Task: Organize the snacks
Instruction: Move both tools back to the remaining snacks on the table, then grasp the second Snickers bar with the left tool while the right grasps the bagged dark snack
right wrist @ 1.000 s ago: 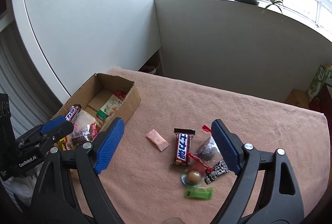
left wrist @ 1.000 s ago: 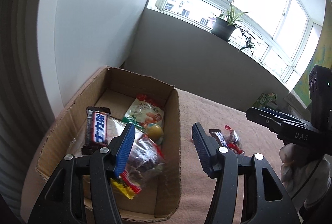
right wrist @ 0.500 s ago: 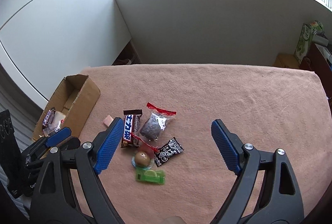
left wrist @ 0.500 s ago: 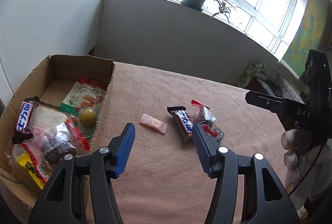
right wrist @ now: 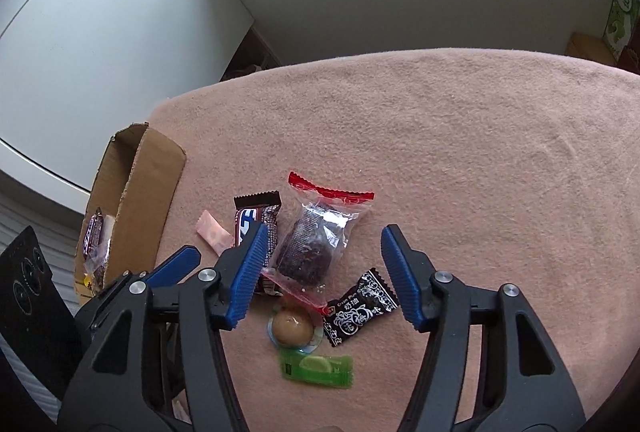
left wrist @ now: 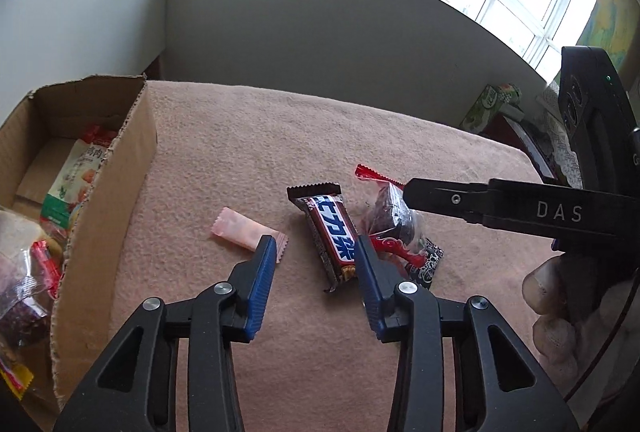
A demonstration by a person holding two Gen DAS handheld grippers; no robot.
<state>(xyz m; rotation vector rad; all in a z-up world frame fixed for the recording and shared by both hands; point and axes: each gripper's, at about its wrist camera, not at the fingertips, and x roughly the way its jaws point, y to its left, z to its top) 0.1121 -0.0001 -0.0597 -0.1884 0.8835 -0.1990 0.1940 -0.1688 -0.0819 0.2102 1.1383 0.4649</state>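
My left tongs [left wrist: 316, 252] are closing, empty, astride the chocolate bar [left wrist: 330, 232] at mid-frame on the worktop [left wrist: 280, 136]; my right tongs [right wrist: 324, 252] are closing, empty, around the clear dark-snack packet [right wrist: 316, 236]. Both look light, crinkly and slippery, so I would pinch across their middles. A pink sachet [left wrist: 244, 234], a black candy [right wrist: 360, 306] and the box [left wrist: 116, 192] at left crowd close.

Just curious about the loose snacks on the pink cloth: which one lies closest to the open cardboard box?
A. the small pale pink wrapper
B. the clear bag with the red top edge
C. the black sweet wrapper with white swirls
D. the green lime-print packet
A: the small pale pink wrapper lies nearest the open cardboard box, with the other loose snacks farther out on the pink cloth.
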